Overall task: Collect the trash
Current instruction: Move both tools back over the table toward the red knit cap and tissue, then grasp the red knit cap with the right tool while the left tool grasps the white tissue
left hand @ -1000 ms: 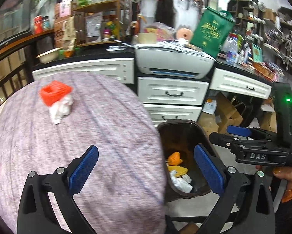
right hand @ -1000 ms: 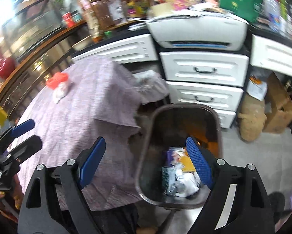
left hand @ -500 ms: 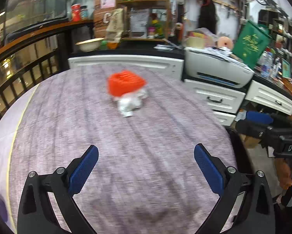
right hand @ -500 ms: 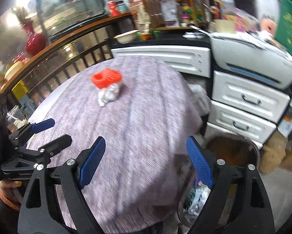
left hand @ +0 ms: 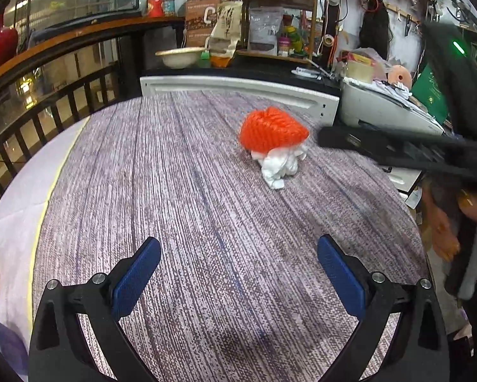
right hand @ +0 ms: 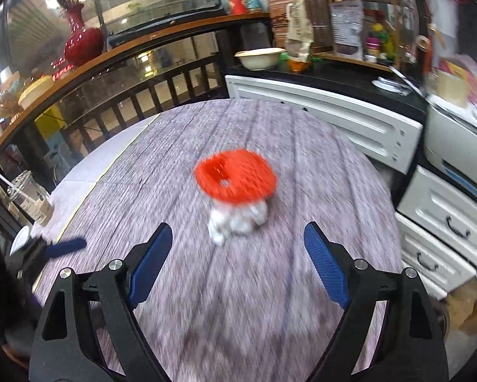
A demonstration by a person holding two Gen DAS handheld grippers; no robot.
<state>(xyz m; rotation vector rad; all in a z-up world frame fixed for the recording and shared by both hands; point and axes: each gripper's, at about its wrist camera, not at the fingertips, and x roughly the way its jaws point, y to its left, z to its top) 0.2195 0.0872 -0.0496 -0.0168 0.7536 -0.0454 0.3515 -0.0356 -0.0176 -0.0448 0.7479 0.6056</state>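
Observation:
An orange foam net (left hand: 271, 129) lies on a crumpled white tissue (left hand: 279, 165) on the round table with a purple-grey cloth (left hand: 181, 210). Both also show blurred in the right wrist view, the net (right hand: 235, 176) above the tissue (right hand: 238, 219). My left gripper (left hand: 238, 273) is open and empty, well short of them. My right gripper (right hand: 236, 259) is open and empty, close in front of the tissue; it shows in the left wrist view (left hand: 327, 138) reaching in from the right beside the net.
White drawers (right hand: 445, 222) and a printer (left hand: 388, 111) stand right of the table. A plastic cup with a straw (right hand: 28, 197) sits at the table's left edge. A railing (left hand: 47, 108) runs behind. The bin is out of view.
Both grippers have swung left from over the trash bin to the table. The right gripper has closed in on the orange net and tissue, which now sit just ahead of its fingers.

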